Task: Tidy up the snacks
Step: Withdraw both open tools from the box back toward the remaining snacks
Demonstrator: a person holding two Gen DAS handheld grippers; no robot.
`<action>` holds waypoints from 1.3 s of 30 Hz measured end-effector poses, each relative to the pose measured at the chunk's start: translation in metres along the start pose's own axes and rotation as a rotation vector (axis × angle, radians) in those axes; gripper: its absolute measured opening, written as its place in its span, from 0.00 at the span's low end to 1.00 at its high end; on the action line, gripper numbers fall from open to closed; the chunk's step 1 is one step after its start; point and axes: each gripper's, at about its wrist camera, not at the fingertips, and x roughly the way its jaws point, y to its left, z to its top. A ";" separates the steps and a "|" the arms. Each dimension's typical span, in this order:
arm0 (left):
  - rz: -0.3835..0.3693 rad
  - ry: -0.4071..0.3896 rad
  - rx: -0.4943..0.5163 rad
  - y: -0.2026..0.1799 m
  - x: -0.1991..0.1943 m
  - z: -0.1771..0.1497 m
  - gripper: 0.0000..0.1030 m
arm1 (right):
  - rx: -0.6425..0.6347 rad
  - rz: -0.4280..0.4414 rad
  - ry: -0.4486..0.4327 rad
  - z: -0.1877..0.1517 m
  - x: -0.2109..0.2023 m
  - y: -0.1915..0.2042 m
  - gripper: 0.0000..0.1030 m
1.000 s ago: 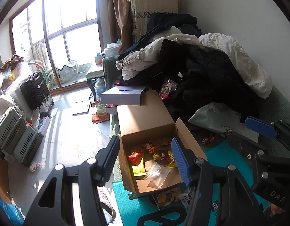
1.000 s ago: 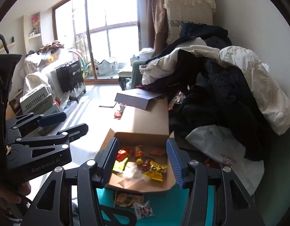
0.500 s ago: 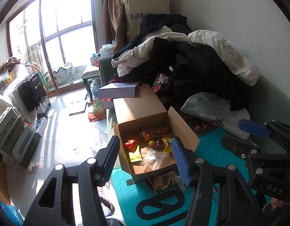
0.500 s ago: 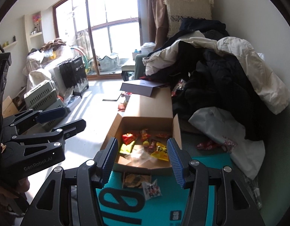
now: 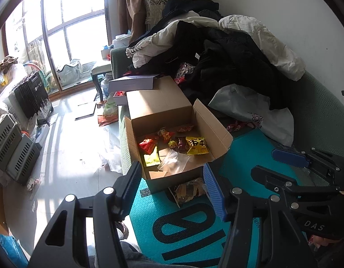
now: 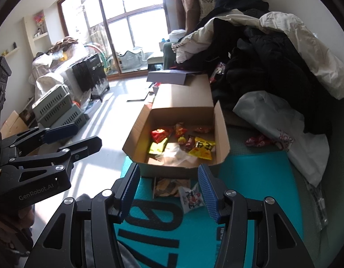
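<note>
The left gripper (image 5: 172, 174) is open at a middle width and holds nothing; its blue pads (image 5: 213, 192) stand apart in the air. The right gripper (image 6: 168, 178) is the same — parted, empty.

In the left wrist view the cardboard box (image 5: 172, 109) sits at about 12 o'clock from the gripper, on the teal mat (image 5: 194, 230). Its flaps are open. Inside lie the snacks: a yellow packet (image 5: 197, 145), a red packet (image 5: 148, 144), a lime-green packet (image 5: 152, 159) and a clear plastic bag (image 5: 174, 163).

Two more snacks are outside the box, on the mat just beside its near wall — a brown packet (image 6: 168, 186) and a white packet (image 6: 192, 197), which touch each other. In the right wrist view they lie between the two fingers, at 12 o'clock.

A pile of clothes (image 5: 227, 51) is at 1 o'clock, behind the box.
</note>
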 end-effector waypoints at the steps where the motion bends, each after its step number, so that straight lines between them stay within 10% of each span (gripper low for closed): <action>1: -0.005 0.010 0.001 -0.001 0.003 -0.003 0.55 | 0.006 0.006 0.009 -0.004 0.003 -0.002 0.52; 19: -0.020 0.144 -0.046 0.003 0.065 -0.053 0.55 | 0.045 0.113 0.168 -0.063 0.082 -0.024 0.52; 39: -0.049 0.289 -0.103 0.026 0.145 -0.084 0.55 | 0.013 -0.018 0.272 -0.084 0.172 -0.045 0.72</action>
